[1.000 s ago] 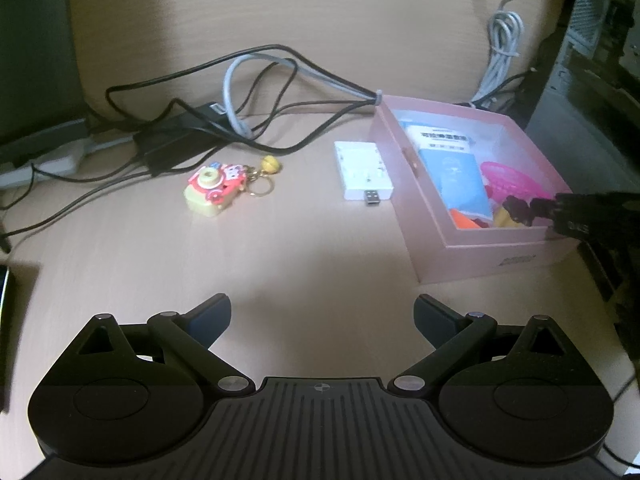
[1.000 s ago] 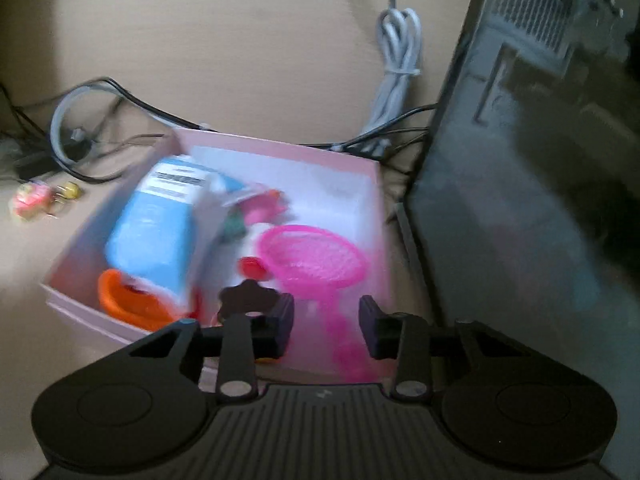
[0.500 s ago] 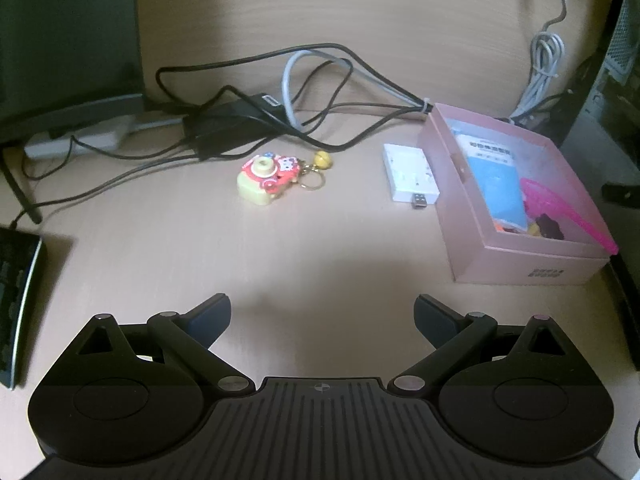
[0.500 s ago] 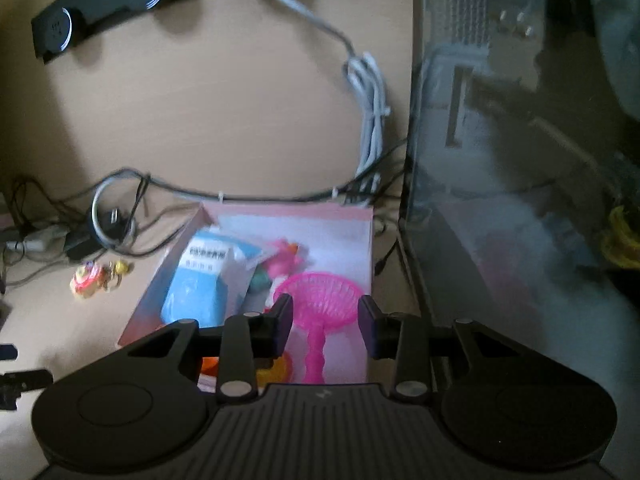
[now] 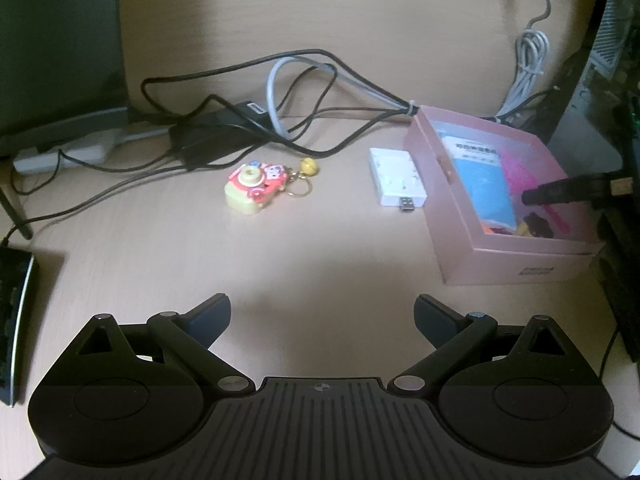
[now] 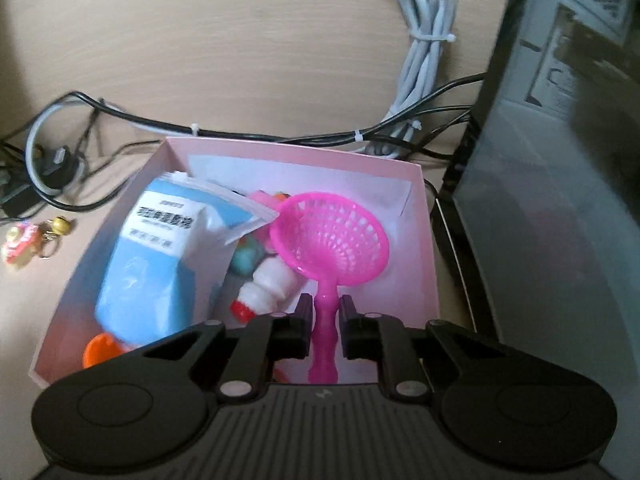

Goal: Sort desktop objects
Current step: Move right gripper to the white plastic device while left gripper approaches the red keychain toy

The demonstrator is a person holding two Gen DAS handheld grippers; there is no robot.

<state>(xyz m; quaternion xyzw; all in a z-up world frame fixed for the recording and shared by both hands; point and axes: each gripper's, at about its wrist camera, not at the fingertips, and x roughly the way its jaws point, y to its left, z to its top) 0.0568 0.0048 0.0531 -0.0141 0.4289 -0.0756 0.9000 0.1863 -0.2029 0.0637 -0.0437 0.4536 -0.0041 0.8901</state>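
A pink box (image 5: 516, 264) stands at the right of the desk and also shows in the right wrist view (image 6: 288, 152). It holds a blue packet (image 6: 152, 256), a pink toy strainer (image 6: 332, 236), a small white bottle (image 6: 268, 284) and an orange piece (image 6: 100, 354). My right gripper (image 6: 325, 312) hovers over the box, its fingers close on either side of the strainer handle with small gaps. A toy camera keychain (image 5: 258, 186) and a white USB adapter (image 5: 396, 176) lie on the desk left of the box. My left gripper (image 5: 322, 312) is open wide and empty.
Black and grey cables (image 5: 288, 92) and a power adapter (image 5: 216, 136) lie behind the keychain. A monitor base (image 5: 60, 128) is at the far left, a keyboard edge (image 5: 16, 320) at the left. A computer case (image 6: 560, 160) stands right of the box.
My right gripper has come down over the box from higher up and its fingers have narrowed around the strainer handle. My left gripper has barely shifted and stays open.
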